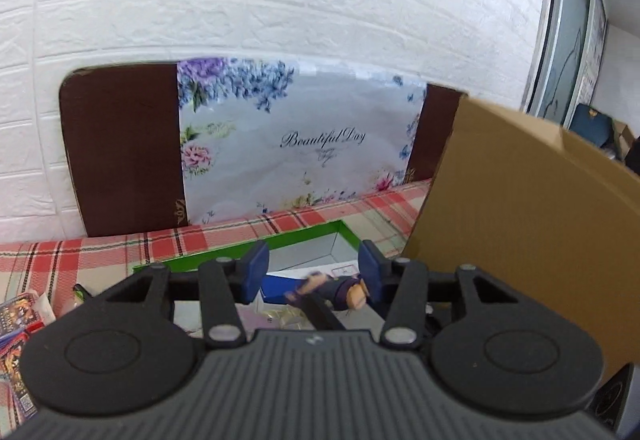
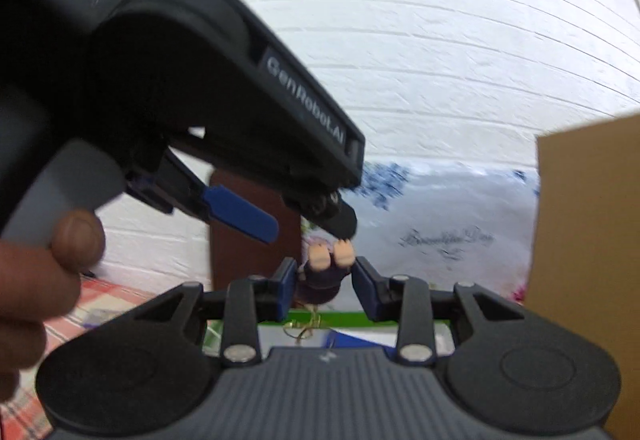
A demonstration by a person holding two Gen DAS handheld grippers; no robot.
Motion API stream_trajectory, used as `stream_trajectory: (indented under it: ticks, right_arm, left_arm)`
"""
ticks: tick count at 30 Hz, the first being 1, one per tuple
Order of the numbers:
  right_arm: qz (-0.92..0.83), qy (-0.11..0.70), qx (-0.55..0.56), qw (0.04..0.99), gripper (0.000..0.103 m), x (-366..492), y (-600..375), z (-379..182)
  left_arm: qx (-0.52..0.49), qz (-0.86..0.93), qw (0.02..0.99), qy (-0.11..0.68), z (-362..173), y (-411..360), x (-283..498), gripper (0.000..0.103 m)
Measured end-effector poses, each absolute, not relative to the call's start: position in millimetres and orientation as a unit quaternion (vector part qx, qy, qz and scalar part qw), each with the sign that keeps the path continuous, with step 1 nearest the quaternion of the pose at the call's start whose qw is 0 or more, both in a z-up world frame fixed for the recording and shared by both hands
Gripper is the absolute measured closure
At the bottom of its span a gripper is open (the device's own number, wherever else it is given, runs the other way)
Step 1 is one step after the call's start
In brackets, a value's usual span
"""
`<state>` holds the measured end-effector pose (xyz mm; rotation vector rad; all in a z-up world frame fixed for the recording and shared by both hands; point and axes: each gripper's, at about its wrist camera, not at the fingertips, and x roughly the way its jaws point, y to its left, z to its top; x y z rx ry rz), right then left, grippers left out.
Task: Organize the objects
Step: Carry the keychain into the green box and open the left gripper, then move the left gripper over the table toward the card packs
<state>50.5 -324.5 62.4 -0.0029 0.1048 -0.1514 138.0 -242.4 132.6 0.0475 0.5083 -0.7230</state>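
White brick wall behind, red plaid tablecloth [image 1: 160,246] below, and a floral "Beautiful Day" board [image 1: 296,139] leaning at the far side. My right gripper [image 2: 325,286] pinches a small purple-clad figurine [image 2: 322,276], pale feet up, over the green-rimmed box [image 1: 240,246]. My left gripper [image 1: 314,272] comes in from the left with jaws spread; the figurine sits between its blue pads [image 1: 256,272], near the right one, though I can't tell if it touches. Cardboard flap [image 1: 520,224] stands right; card packs [image 1: 16,324] lie near left.
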Motion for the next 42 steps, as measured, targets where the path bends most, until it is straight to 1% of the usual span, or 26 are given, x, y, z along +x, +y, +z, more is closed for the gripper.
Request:
stream_trajectory:
  ticks: [1,3,5,6,8,14,21,30,35,38,42]
  right_arm:
    - [-0.088,0.066,-0.002,0.994,0.07,56.7,-328.7,53.2]
    - [-0.105,0.103,0.005,0.989,0.056,68.3,-338.1,36.1]
    - [-0.113,0.11,0.03,0.987,0.055,67.2,-347.9,26.0]
    - [-0.115,0.109,0.041,0.986,0.051,64.3,-351.4,23.2]
    - [-0.12,0.106,0.058,0.985,0.049,58.5,-357.9,19.7]
    - [-0.116,0.114,0.085,0.983,0.049,43.8,-359.4,15.4]
    - [-0.099,0.126,0.095,0.982,0.047,14.4,-342.4,28.2]
    - [-0.07,0.142,0.132,0.979,0.046,-20.4,-324.6,43.4]
    - [-0.062,0.141,0.121,0.981,0.045,-29.5,-309.1,53.4]
    - [-0.056,0.14,0.109,0.983,0.045,-33.9,-298.4,57.3]
    - [-0.048,0.141,0.094,0.984,0.043,-35.8,-285.1,60.3]
  left_arm:
    - [0.032,-0.342,0.905,0.253,125.4,-246.6,143.0,0.045]
    - [0.044,-0.321,0.908,0.266,113.1,-247.2,152.0,0.045]
    - [0.041,-0.307,0.909,0.281,104.8,-240.0,159.2,0.045]
    - [0.035,-0.298,0.91,0.287,103.4,-234.6,162.3,0.044]
    - [0.026,-0.279,0.913,0.296,100.0,-223.2,166.7,0.044]
    - [0.059,-0.218,0.927,0.301,93.0,-204.6,154.3,0.043]
    - [0.084,-0.183,0.929,0.312,85.3,-175.8,122.2,0.037]
    - [0.1,-0.158,0.935,0.301,84.4,-144.7,86.0,0.035]
    - [0.092,-0.148,0.939,0.297,85.8,-128.5,75.4,0.034]
    - [0.092,-0.14,0.941,0.293,85.4,-119.7,70.9,0.028]
    - [0.088,-0.13,0.944,0.289,84.3,-107.8,68.2,0.028]
